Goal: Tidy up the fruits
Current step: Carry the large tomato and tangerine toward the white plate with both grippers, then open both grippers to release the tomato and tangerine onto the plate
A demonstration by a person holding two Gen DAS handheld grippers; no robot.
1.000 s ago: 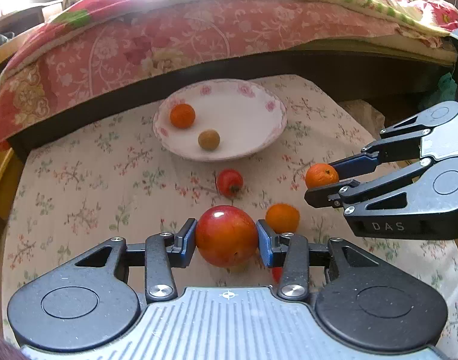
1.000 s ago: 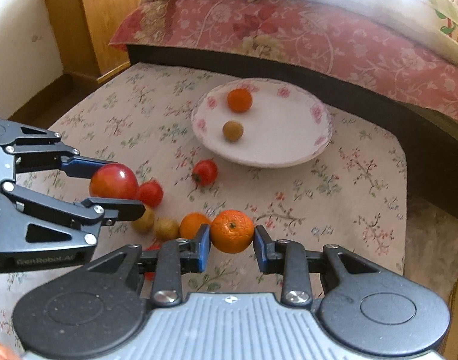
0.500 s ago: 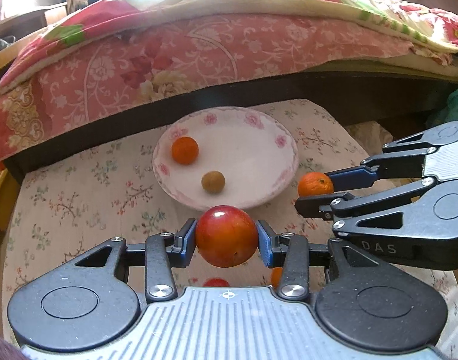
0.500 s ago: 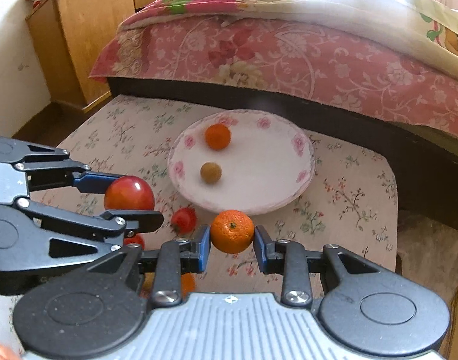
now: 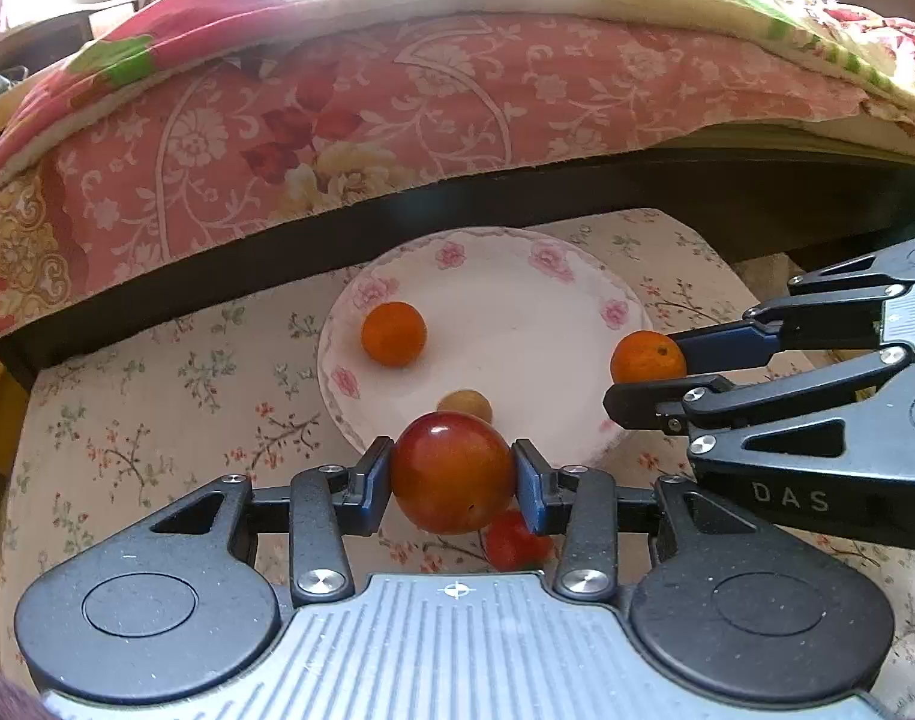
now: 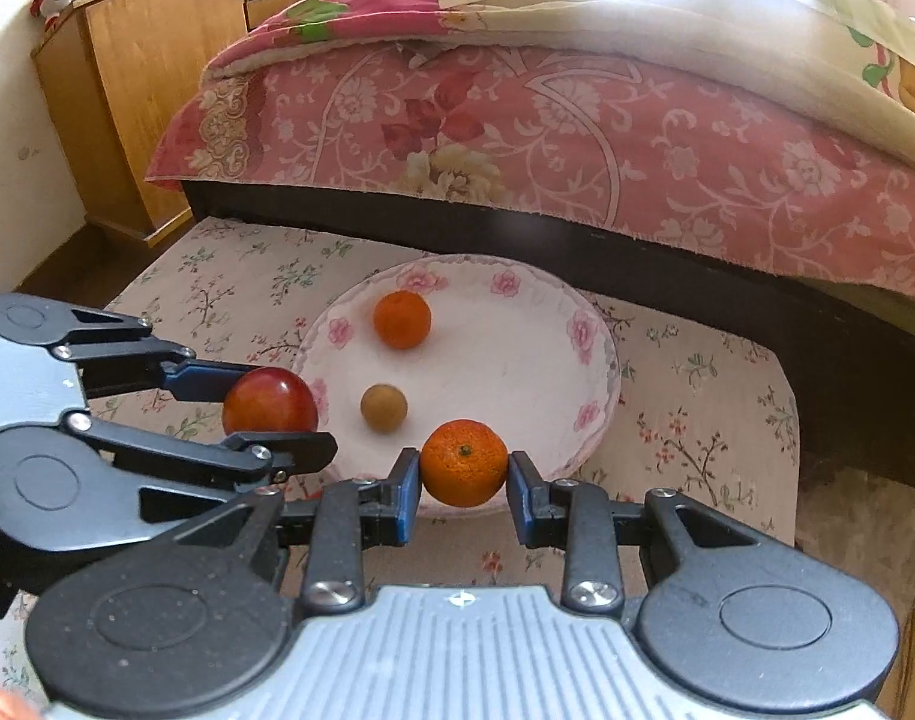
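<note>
Left wrist: glossy round apple (image 5: pixel 452 471), scalloped plate (image 5: pixel 628 309).

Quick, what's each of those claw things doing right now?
Left gripper: closed on the red apple.
Right gripper: closed on an orange mandarin.

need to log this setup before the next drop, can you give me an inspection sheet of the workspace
Surface: low table under a floral cloth, flat, beside the bed.
Job's things: white floral plate holds one orange and a small brown fruit; a small red fruit lies on the cloth below the left gripper.
Clutter: nothing seen.
Grippers: left gripper shut on a red apple at the plate's near rim; right gripper shut on a mandarin at the rim.
Cables: nothing seen.
Surroundings: bed with a pink floral quilt behind the table; wooden cabinet to its left.
</note>
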